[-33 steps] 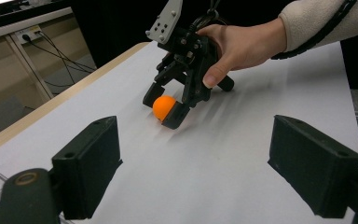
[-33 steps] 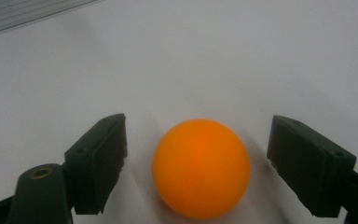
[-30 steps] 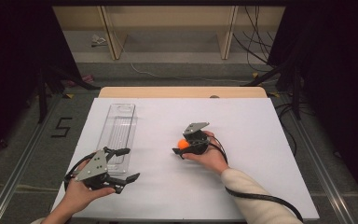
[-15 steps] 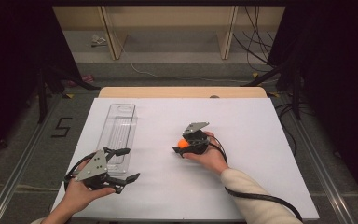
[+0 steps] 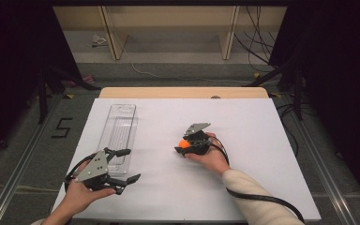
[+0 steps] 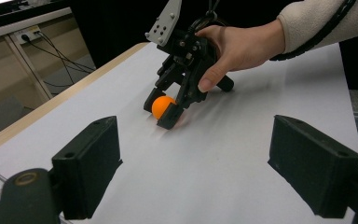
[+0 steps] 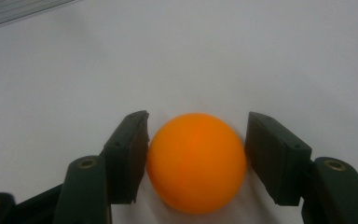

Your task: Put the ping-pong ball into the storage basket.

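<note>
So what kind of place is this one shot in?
Likely a lab recording station: a white table ringed by dark curtains, loose cables on the floor behind, and a "5" marked beside it.

On the white-topped bench [image 5: 262, 140], a long clear plastic tray [image 5: 119, 133] lies lengthwise in the left half, running from near the far edge toward the person. The left claw [image 5: 124, 165] sits at the tray's near end, just right of it, close to the bench's front edge. Near the middle of the bench, well right of the tray, the small orange ball [image 5: 183, 144] rests on the surface between the jaws of the right claw [image 5: 182, 146].
</note>
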A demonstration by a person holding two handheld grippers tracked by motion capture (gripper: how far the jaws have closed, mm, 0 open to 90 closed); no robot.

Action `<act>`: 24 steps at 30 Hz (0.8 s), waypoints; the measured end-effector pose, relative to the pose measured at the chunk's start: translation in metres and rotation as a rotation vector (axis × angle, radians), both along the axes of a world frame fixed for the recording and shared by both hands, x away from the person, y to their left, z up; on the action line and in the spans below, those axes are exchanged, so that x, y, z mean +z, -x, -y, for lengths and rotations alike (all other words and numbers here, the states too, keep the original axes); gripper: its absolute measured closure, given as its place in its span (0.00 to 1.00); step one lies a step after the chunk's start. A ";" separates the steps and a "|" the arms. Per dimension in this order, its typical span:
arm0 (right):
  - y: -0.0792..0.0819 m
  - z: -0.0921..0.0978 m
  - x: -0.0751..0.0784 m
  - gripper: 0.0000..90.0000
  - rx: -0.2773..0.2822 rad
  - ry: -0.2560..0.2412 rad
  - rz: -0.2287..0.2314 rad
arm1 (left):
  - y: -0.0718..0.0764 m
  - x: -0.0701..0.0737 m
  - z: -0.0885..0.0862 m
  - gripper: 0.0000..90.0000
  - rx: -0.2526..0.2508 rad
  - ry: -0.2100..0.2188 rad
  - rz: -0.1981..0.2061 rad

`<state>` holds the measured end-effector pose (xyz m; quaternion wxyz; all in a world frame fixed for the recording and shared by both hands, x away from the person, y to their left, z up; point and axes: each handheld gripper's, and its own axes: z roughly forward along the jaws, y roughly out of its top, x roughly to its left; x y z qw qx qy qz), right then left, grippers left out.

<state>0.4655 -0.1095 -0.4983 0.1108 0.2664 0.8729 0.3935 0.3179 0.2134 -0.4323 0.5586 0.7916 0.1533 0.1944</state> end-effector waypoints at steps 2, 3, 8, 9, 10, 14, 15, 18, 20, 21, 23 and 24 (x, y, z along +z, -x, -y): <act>0.000 0.000 0.000 0.48 0.002 0.001 0.000 | 0.000 0.000 0.000 0.18 0.000 0.000 0.000; 0.000 0.000 0.000 0.48 0.003 0.002 0.001 | 0.000 0.000 0.000 0.18 0.000 0.000 0.000; 0.000 0.001 0.000 0.51 -0.001 0.003 0.001 | 0.000 0.000 0.000 0.18 -0.001 -0.002 0.000; 0.000 0.001 0.000 0.52 0.000 0.001 0.001 | 0.000 0.000 0.000 0.18 -0.001 -0.001 -0.001; 0.000 0.001 0.000 0.53 0.000 0.001 0.000 | 0.000 0.000 0.000 0.18 -0.001 -0.001 -0.001; 0.001 0.001 0.001 0.55 0.003 0.004 0.001 | 0.000 0.000 0.000 0.18 -0.002 -0.002 0.000; 0.001 0.001 0.001 0.56 0.004 0.003 0.001 | 0.000 0.000 0.000 0.18 -0.002 -0.001 0.000; 0.001 0.001 0.001 0.57 0.004 0.005 0.002 | 0.000 0.000 0.000 0.18 -0.002 -0.002 -0.001; 0.001 0.001 0.001 0.57 0.004 0.005 0.002 | 0.000 0.000 0.000 0.18 -0.002 -0.002 0.000; 0.001 0.001 0.001 0.57 0.005 0.006 0.003 | 0.000 0.000 0.000 0.18 -0.002 -0.002 -0.001; 0.001 0.001 0.001 0.57 0.005 0.008 0.004 | 0.000 0.000 0.000 0.18 -0.002 -0.002 -0.001; 0.001 0.001 0.001 0.57 0.005 0.008 0.003 | 0.000 0.000 0.000 0.18 -0.002 -0.002 0.000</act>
